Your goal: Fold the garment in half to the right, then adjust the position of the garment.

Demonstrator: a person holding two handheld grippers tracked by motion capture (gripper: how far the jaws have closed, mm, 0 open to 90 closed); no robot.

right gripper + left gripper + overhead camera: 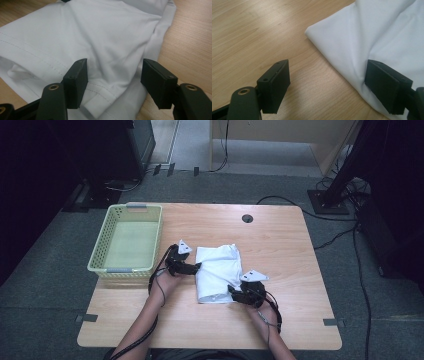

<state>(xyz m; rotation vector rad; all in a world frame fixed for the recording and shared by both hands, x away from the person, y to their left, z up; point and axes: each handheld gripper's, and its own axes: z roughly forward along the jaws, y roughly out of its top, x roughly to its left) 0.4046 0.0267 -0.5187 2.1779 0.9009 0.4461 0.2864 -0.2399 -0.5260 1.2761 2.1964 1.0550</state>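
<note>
White garment (218, 272) lies folded mid-tabletop (280, 235), beside the green basket (127, 240) — basket empty. My left tool (325, 82) stands wide at its edge, my right tool (113, 80) wide over the hem — neither gripping. Fold looks done; lift into basket remains, I judge.

White folded garment (218, 271), rumpled, flat on table's middle, hem stitching visible.

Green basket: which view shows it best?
The high view. The green basket sits whole at the table's left edge, its inside in plain sight, left of the white garment. The left gripper view gives wood and a fold of that garment; the right gripper view gives its stitched hem, so neither helps with the basket.
</note>
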